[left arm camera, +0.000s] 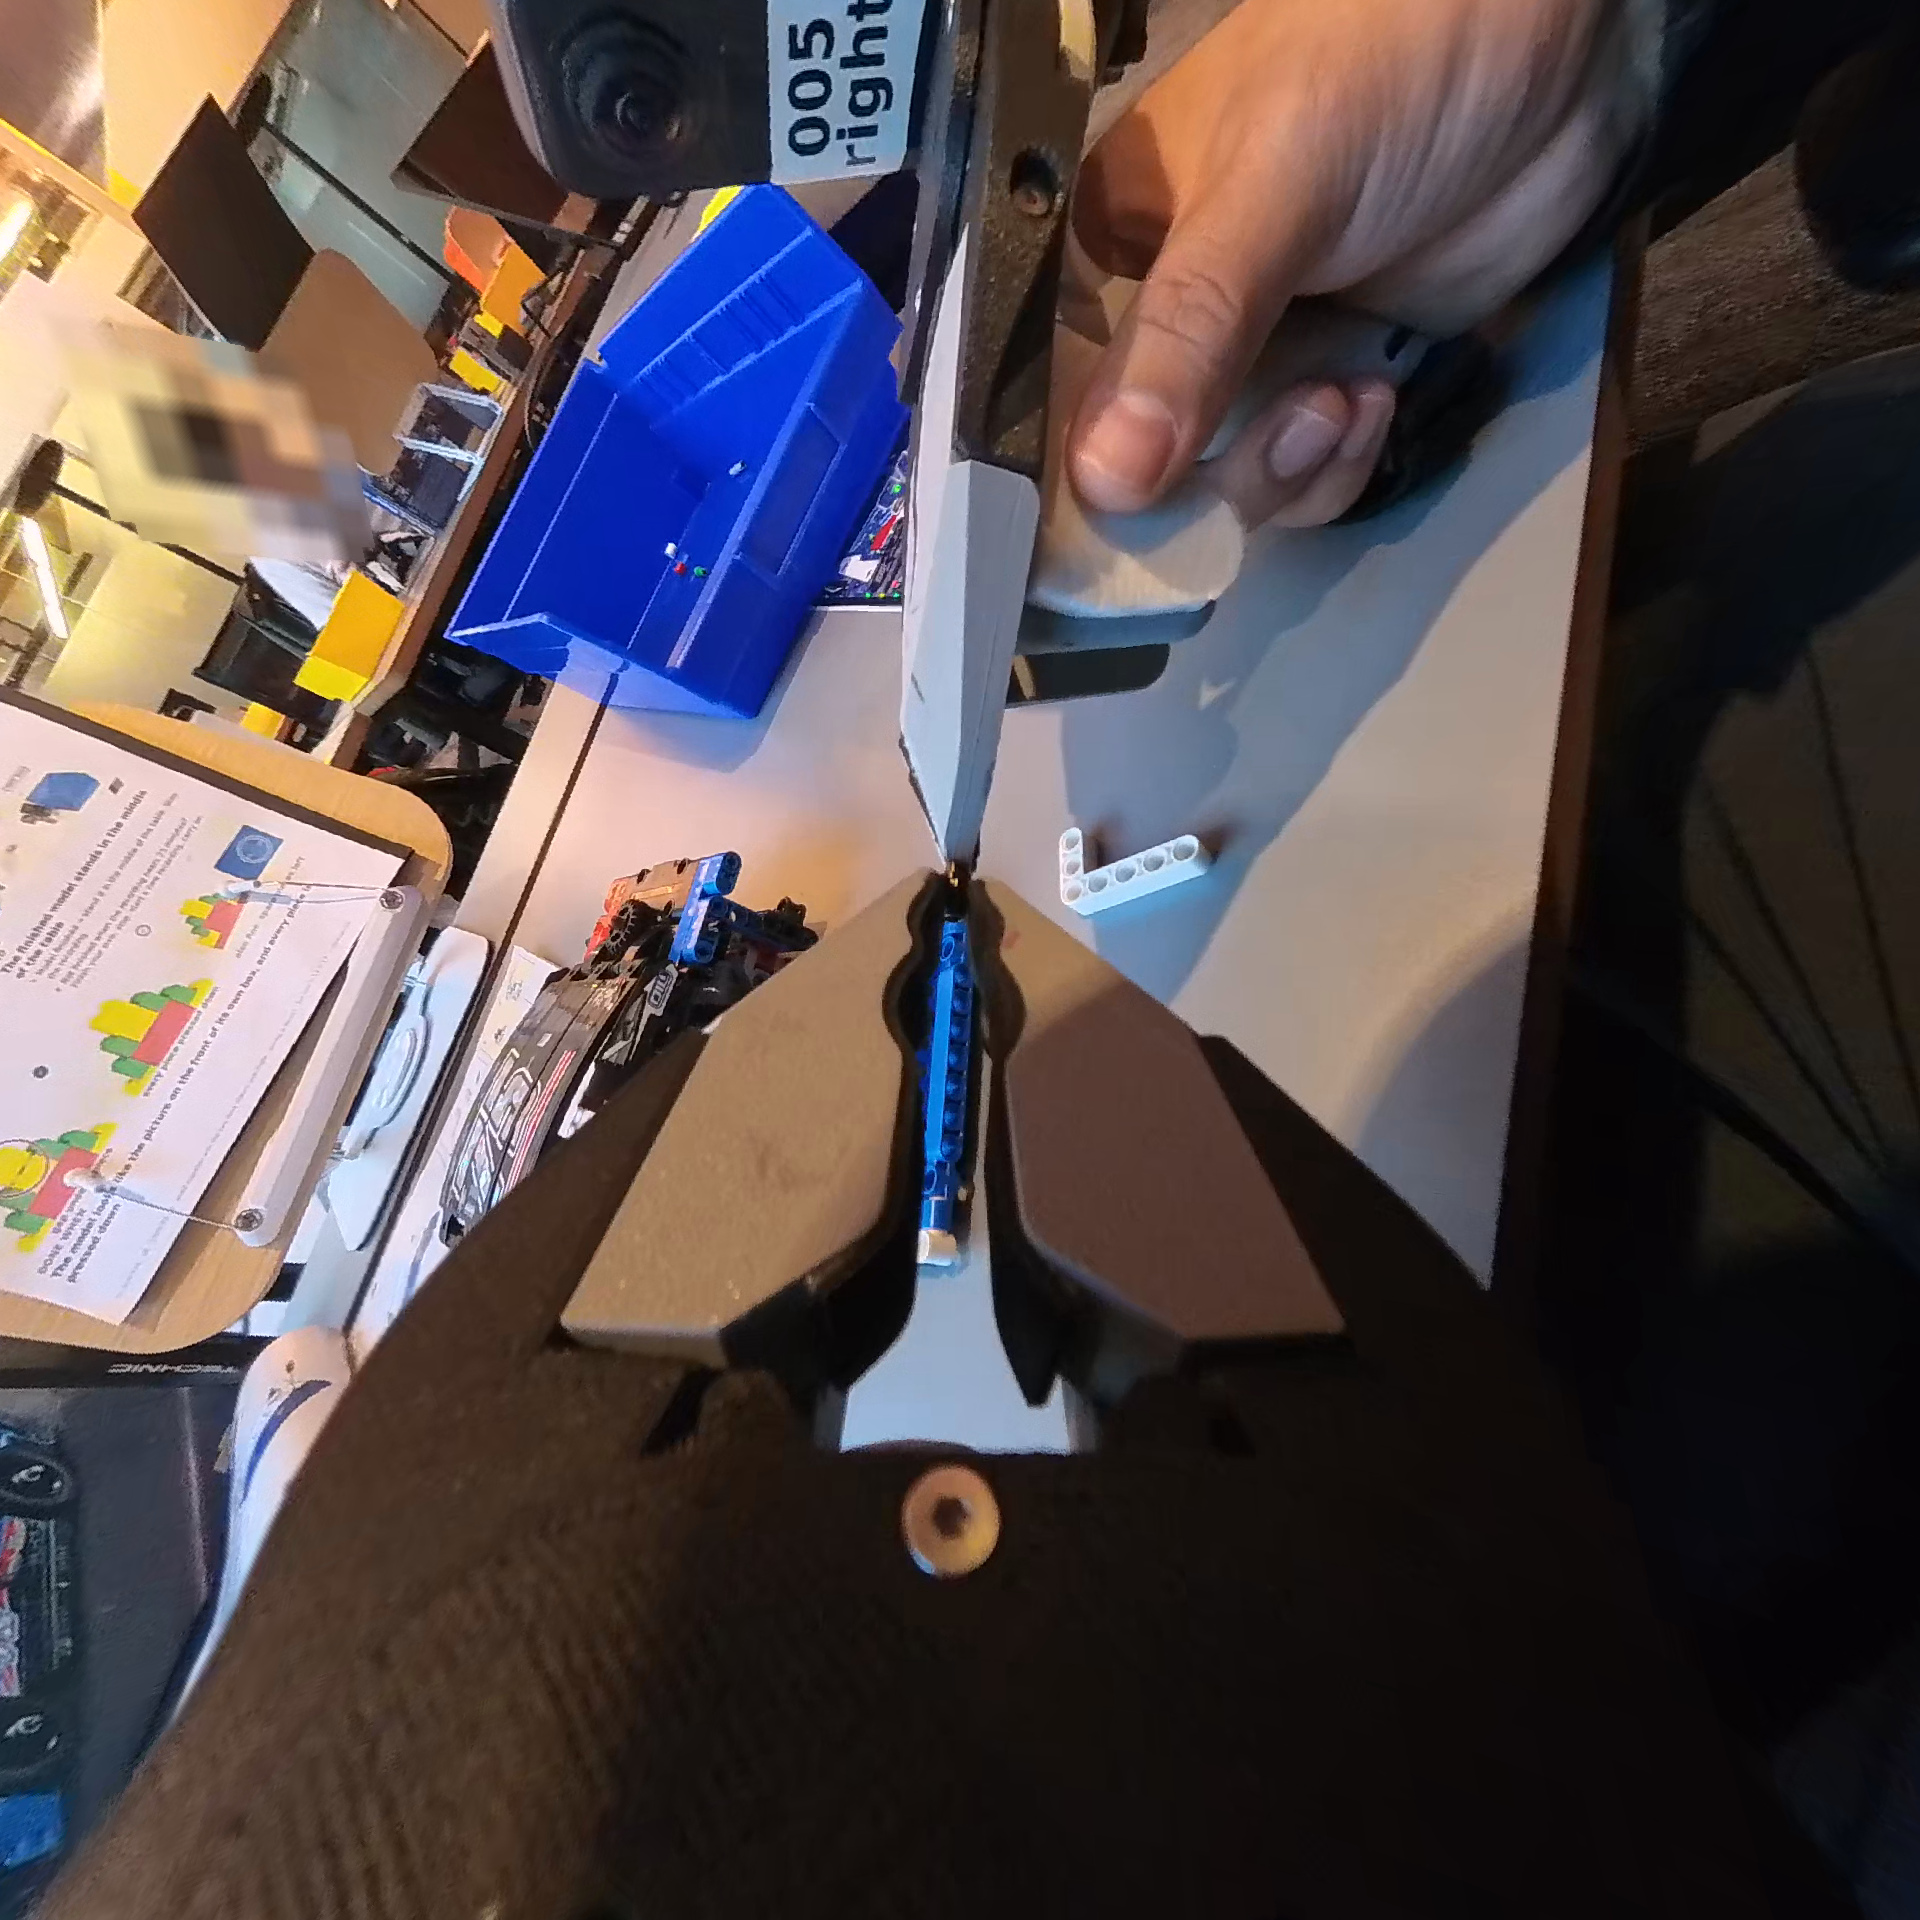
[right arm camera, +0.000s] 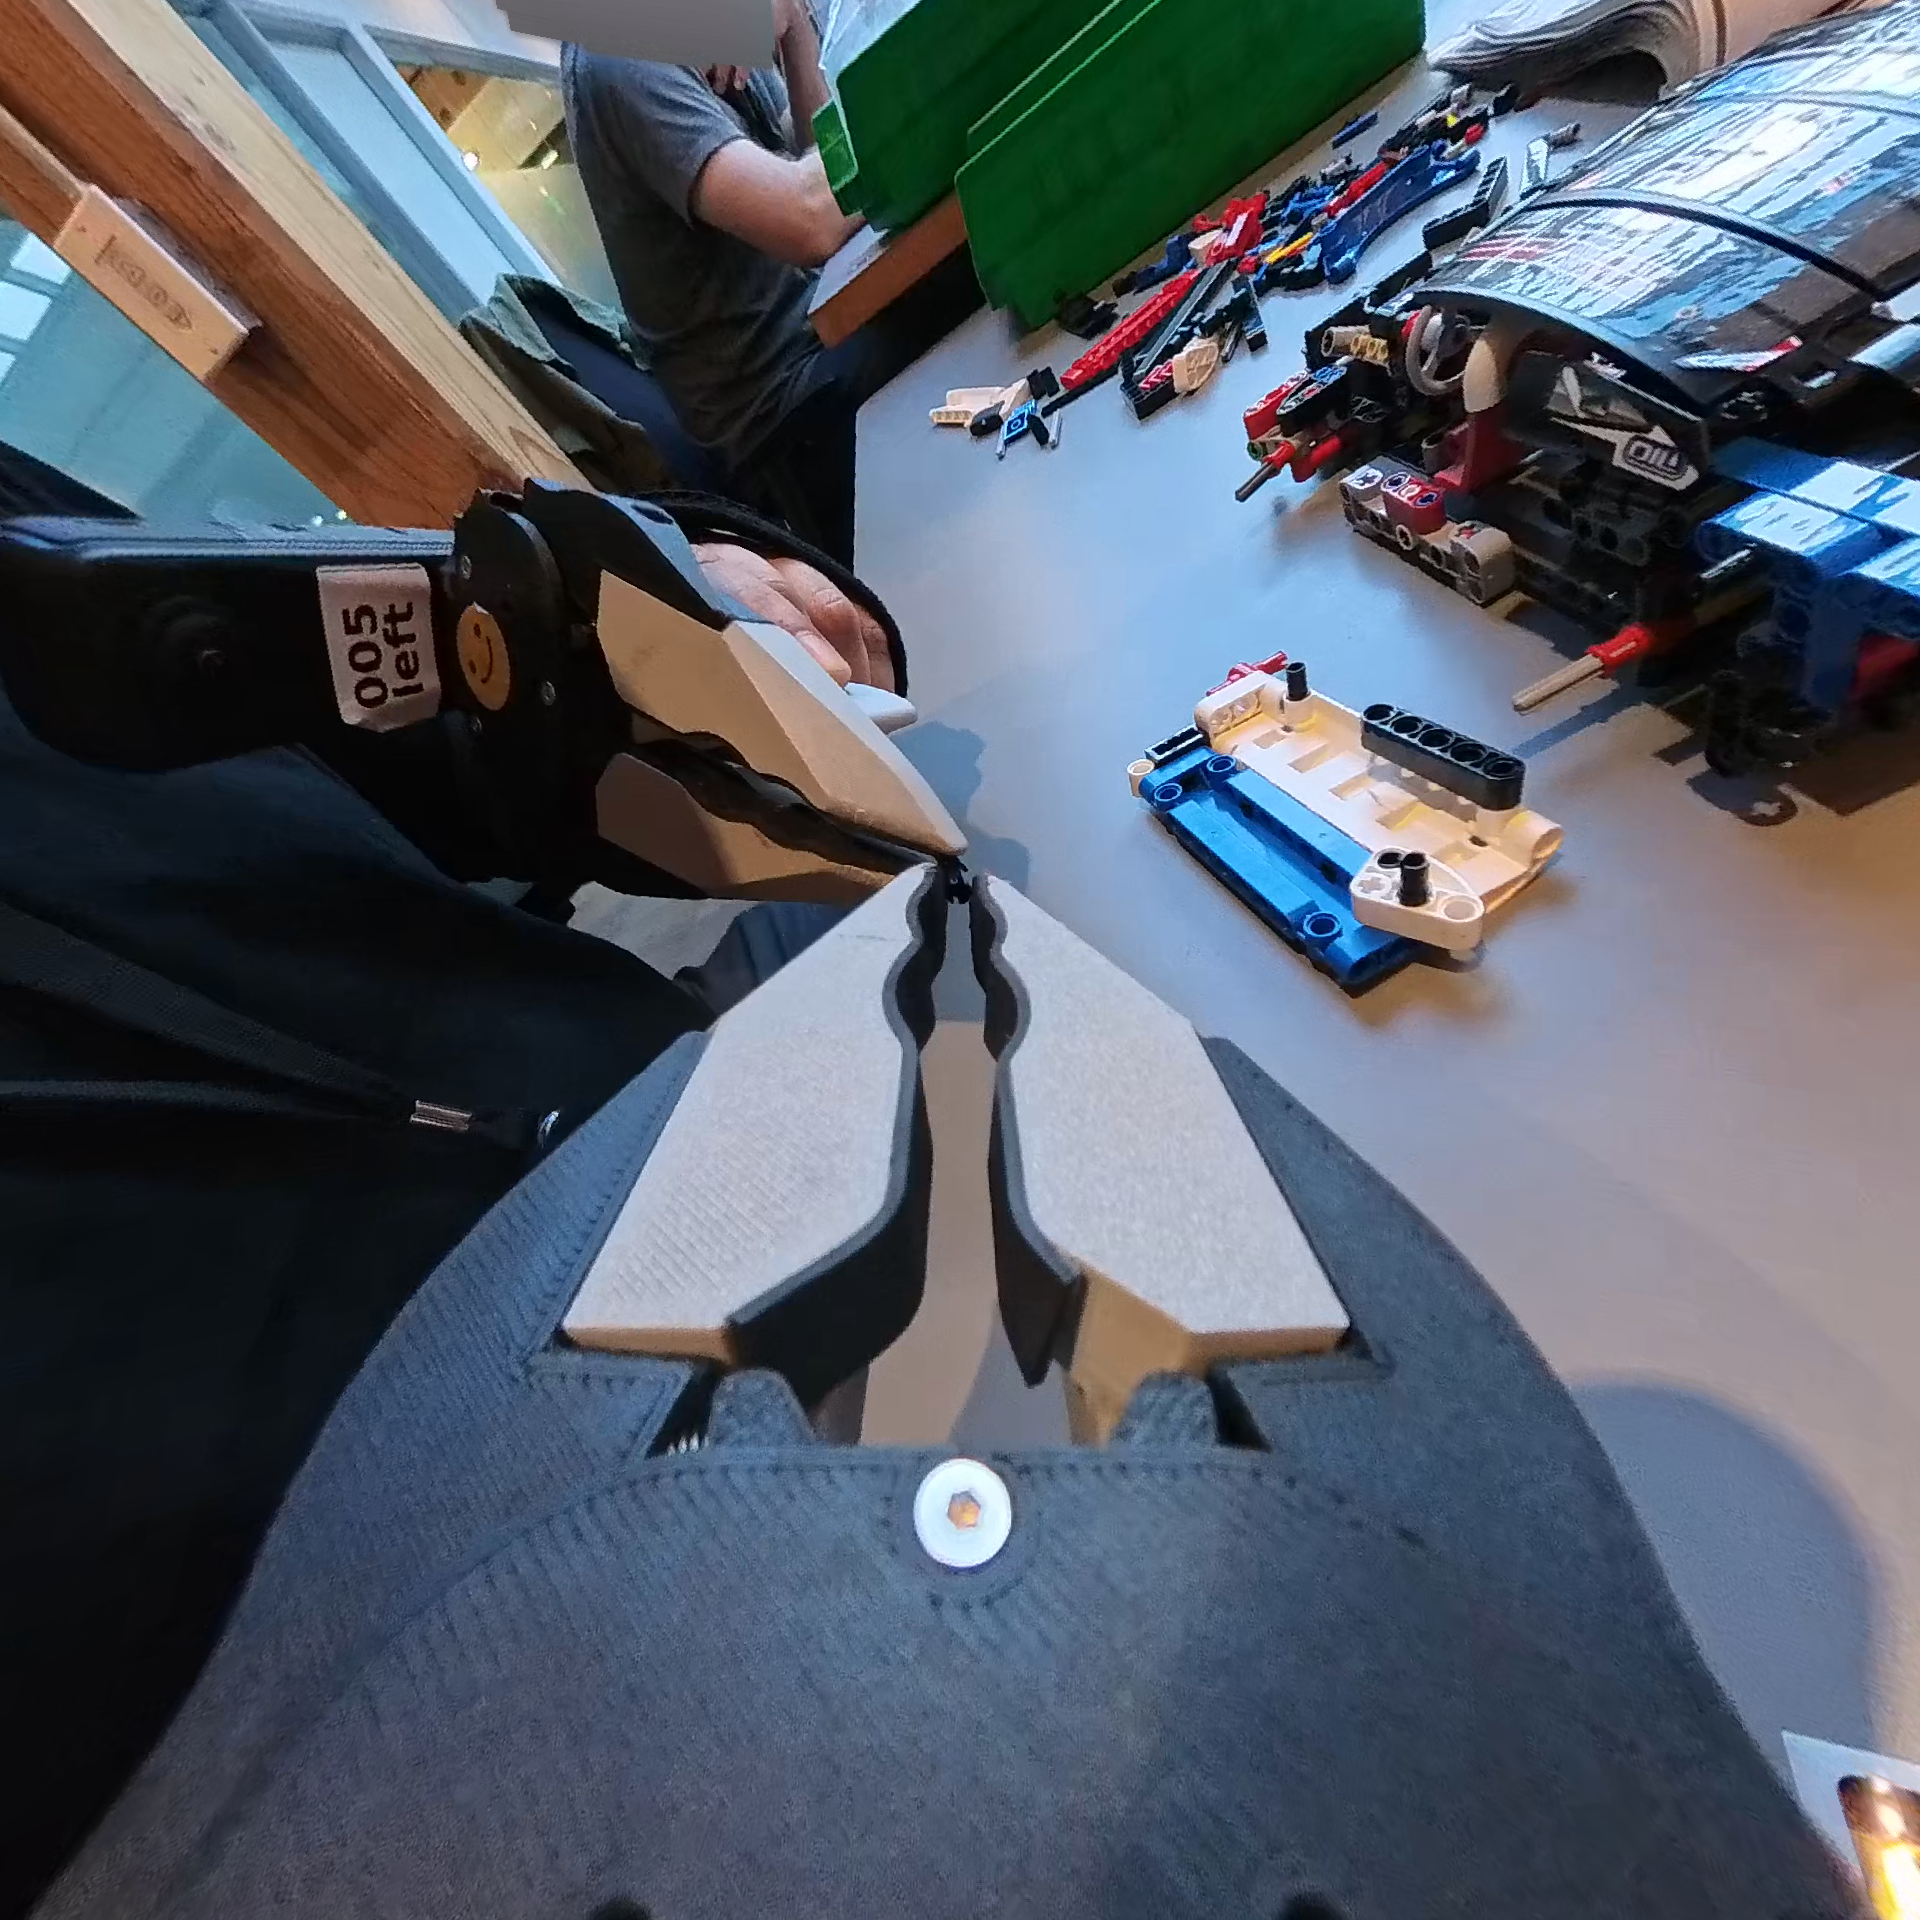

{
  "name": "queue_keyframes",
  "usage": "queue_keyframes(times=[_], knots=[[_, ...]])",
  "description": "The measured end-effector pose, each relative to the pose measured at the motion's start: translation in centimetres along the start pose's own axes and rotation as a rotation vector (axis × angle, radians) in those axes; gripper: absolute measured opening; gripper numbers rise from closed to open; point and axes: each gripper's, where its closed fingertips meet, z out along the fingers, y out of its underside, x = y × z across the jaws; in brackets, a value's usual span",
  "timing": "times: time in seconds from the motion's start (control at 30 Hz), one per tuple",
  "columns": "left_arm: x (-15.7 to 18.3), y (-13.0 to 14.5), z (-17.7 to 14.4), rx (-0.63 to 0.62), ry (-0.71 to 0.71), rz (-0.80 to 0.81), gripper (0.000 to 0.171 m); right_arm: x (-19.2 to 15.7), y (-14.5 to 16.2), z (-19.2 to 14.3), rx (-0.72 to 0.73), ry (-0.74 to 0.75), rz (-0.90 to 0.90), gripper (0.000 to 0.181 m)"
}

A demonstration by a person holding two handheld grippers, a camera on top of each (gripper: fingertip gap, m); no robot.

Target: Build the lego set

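My left gripper (left arm camera: 954, 883) is shut on a long blue beam with holes (left arm camera: 951, 1039) that lies lengthwise between its fingers, above the grey table (left arm camera: 1299, 779). My right gripper (right arm camera: 954, 883) is nearly closed on a small black pin (right arm camera: 954, 871) at its tips. The two grippers meet tip to tip, with the pin at the beam's far end. The right gripper comes down from the top of the left wrist view (left arm camera: 951, 847). The left gripper enters the right wrist view from the left (right arm camera: 951, 852).
A white L-shaped beam (left arm camera: 1132, 873) lies just past the tips. A blue-and-white flat assembly (right arm camera: 1340, 831) and the part-built car (right arm camera: 1621, 436) are to the right, with loose pieces (right arm camera: 1247, 260) and green bins (right arm camera: 1122, 125) behind. A blue bin (left arm camera: 707, 468) and an instruction sheet (left arm camera: 156, 987) are on the left. A person (right arm camera: 707, 208) sits across the table. My two grippers' fingertips are within a few centimetres of each other.
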Motion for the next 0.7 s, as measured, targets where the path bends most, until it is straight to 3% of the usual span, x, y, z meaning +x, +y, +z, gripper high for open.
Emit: queue_keyframes(times=[0.13, 0.47, 0.7], knots=[[0.3, -0.2, -0.1, 0.032, 0.05, -0.066, 0.001, -0.2, 0.2, -0.1, -0.026, 0.026, -0.106, 0.001], [1.2, 0.6, -0.5, 0.049, 0.35, -0.396, 0.009, -0.8, 0.1, -0.8, -0.04, 0.108, -0.537, 0.001], [2.1, 0.6, 0.1, 0.052, 0.455, -0.485, 0.008, -0.7, 1.1, -0.2, -0.095, 0.161, -0.767, 0.002]])
